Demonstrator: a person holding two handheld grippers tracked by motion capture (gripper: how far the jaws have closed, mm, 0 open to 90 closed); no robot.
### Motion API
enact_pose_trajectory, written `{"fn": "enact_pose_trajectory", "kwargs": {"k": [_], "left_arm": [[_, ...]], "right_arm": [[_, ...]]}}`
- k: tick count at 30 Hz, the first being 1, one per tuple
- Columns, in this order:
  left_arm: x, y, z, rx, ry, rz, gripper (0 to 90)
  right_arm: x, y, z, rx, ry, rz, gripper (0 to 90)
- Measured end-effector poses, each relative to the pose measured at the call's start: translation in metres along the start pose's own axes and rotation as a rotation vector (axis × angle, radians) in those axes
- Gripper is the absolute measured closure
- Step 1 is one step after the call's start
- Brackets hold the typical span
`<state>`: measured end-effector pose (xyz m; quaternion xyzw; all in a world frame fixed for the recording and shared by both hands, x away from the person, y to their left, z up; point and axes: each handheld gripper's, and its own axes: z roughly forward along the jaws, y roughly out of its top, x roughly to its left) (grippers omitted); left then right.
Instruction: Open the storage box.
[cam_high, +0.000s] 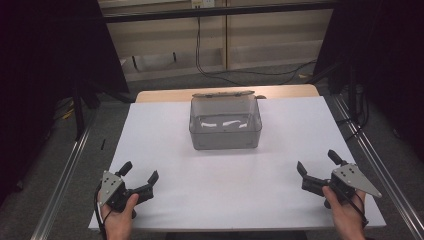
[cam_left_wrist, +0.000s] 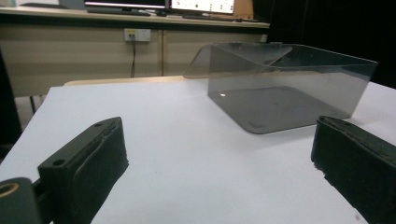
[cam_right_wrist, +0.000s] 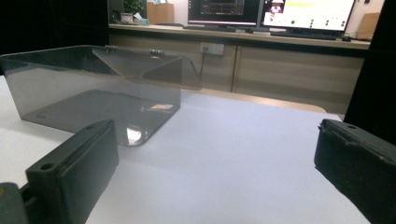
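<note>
- On the white table (cam_high: 165, 130), toward its far edge, sits the clear box (cam_high: 225, 124) (lid hinged back).
- Near of the box, leftward, the left claw (cam_high: 140, 172) gapes wide, holding nothing.
- Near of the box, rightward, the right claw (cam_high: 318, 161) likewise.

Lab or office test room. Far side: lit monitors (cam_right_wrist: 308, 14) on long beige counter (cam_right_wrist: 233, 35), wall socket (cam_left_wrist: 137, 34), cables (cam_high: 200, 50) across grey carpet. Black curtains (cam_high: 45, 75) left, right. Metal rails (cam_high: 65, 175) flank white desk (cam_high: 225, 190).
</note>
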<state>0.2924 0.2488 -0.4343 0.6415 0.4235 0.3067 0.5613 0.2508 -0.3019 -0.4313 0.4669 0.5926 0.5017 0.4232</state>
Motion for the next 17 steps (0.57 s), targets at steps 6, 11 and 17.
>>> {"fn": "enact_pose_trajectory", "kwargs": {"k": [6,11,17], "left_arm": [[-0.0019,-0.0017,0.0011,0.016,-0.007,0.005,3.3],[-0.0006,-0.0014,0.0008,0.009,0.000,-0.012,3.3],[0.0025,-0.0012,0.0003,0.009,0.009,-0.034,3.3]], "right_arm": [[-0.0058,-0.0055,-0.0103,-0.005,-0.017,0.010,0.0],[-0.0067,-0.0073,-0.0073,0.003,-0.024,0.020,0.0],[-0.0035,-0.0068,-0.0062,-0.006,-0.017,0.017,0.1]]}}
